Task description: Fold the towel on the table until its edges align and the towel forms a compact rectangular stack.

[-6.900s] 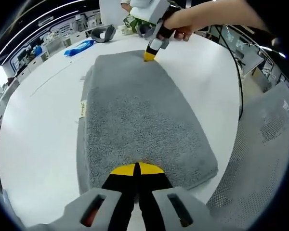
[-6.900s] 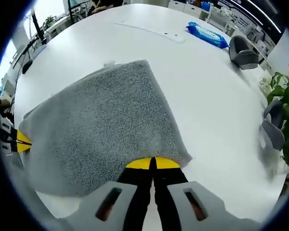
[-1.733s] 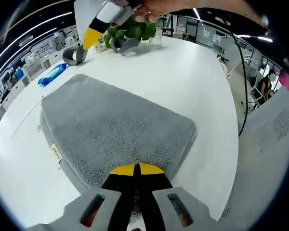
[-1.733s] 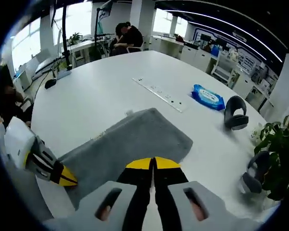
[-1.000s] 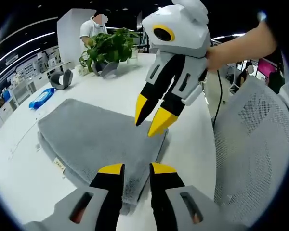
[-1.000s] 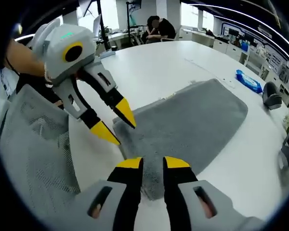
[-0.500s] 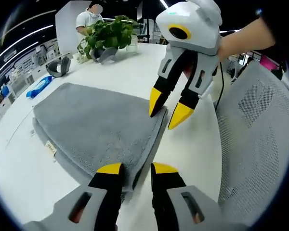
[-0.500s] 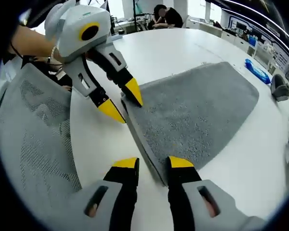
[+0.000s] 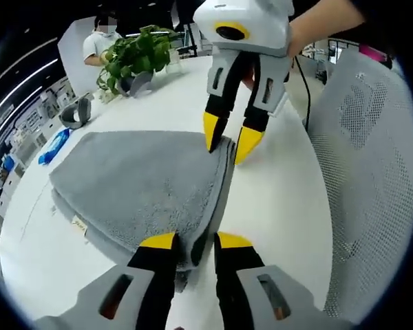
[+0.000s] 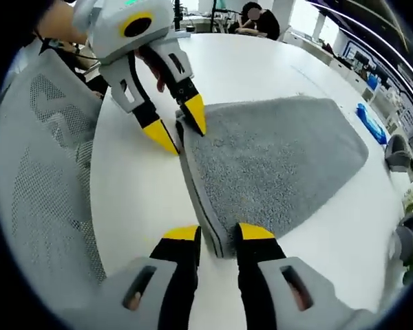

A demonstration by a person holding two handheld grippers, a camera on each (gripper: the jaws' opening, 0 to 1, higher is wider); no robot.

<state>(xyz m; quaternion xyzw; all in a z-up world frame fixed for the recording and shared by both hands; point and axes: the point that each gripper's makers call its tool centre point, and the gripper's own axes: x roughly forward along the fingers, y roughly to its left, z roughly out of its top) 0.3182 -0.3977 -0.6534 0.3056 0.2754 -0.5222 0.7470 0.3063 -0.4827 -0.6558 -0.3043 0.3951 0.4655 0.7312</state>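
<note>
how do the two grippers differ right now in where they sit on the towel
The left gripper straddles the folded towel's near corner in the left gripper view; the right gripper straddles the opposite corner of the same edge, by the mesh chair. The right gripper shows its whole white body there; the left, just its jaws. Both are open around the towel's stacked layers.

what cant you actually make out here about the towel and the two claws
- Towel underside and lower layers: both views show just its top face and stacked edge, so whether the hidden edges align is unclear.
- Left claw: the near towel corner sits between its open jaws, but the jaws hide any contact.
- Right claw: likewise at the other corner.
- Small tag at the towel edge, left gripper view: too small to read.
</note>
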